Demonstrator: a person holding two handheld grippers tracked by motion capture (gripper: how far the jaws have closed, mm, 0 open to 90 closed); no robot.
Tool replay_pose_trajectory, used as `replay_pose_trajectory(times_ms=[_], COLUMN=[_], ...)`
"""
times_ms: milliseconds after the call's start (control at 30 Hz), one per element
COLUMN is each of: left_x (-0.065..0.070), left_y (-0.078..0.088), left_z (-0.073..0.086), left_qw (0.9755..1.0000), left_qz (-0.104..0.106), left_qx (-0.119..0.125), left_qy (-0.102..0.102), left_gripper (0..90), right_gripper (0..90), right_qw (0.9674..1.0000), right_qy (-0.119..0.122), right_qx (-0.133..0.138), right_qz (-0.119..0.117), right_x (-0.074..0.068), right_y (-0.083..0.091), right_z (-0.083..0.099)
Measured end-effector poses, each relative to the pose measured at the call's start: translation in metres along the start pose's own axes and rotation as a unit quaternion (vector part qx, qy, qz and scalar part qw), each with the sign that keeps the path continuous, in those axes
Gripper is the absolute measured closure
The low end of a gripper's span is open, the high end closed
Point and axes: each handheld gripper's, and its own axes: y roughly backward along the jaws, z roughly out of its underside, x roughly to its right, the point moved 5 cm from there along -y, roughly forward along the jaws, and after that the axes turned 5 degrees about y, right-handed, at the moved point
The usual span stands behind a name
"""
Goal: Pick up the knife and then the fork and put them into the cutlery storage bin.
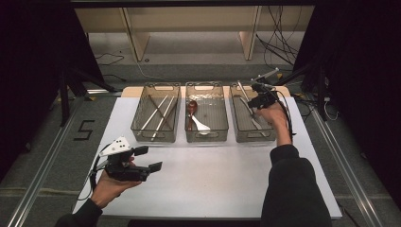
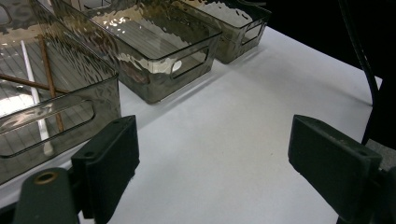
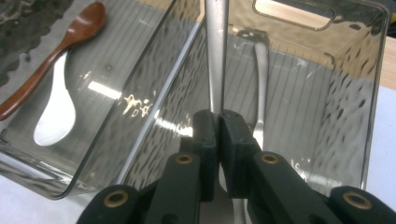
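Three smoky clear bins stand in a row at the far side of the white table (image 1: pixel 213 175). My right gripper (image 1: pixel 258 100) (image 3: pixel 219 122) hangs over the right bin (image 1: pixel 251 132) (image 3: pixel 371 93), shut on the handle of a metal utensil (image 3: pixel 217 56) that points away into the bin. A second metal utensil (image 3: pixel 261 79) lies on that bin's floor. The middle bin (image 1: pixel 206 136) holds a wooden spoon (image 3: pixel 70 42) and a white spoon (image 3: pixel 56 112). My left gripper (image 1: pixel 150 158) (image 2: pixel 212 154) is held over the front left of the table, open with nothing between its fingers.
The left bin (image 1: pixel 156 135) (image 2: pixel 56 112) holds several chopsticks (image 1: pixel 158 116). Bare table stretches between the bins and the front edge. Beyond the table are a wooden shelf frame (image 1: pixel 189 28) and loose cables (image 1: pixel 279 47) on the floor.
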Motion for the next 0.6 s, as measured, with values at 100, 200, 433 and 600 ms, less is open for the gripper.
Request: replay_pose_trajectory(times_ms=[100,200,433,600], left_x=[0.0,0.0,0.0,0.0], left_y=[0.0,0.0,0.0,0.0], left_z=[0.0,0.0,0.0,0.0], left_qw=[1.0,1.0,1.0,1.0], left_qz=[0.0,0.001,0.001,0.001], left_qx=[0.0,0.0,0.0,-0.002], left_qy=[0.0,0.0,0.0,-0.001], left_gripper=[15.9,15.9,15.9,16.0], right_gripper=[85.4,85.3,85.1,83.7], right_qw=[1.0,0.9999,0.9996,0.9995], right_qy=[-0.004,-0.004,-0.009,-0.013], right_qx=[-0.006,-0.011,-0.025,-0.027], right_qz=[0.001,0.002,0.005,0.008], right_x=[-0.001,-0.003,-0.004,-0.005], right_y=[-0.004,-0.007,-0.016,-0.018], right_z=[0.001,0.001,0.003,0.002])
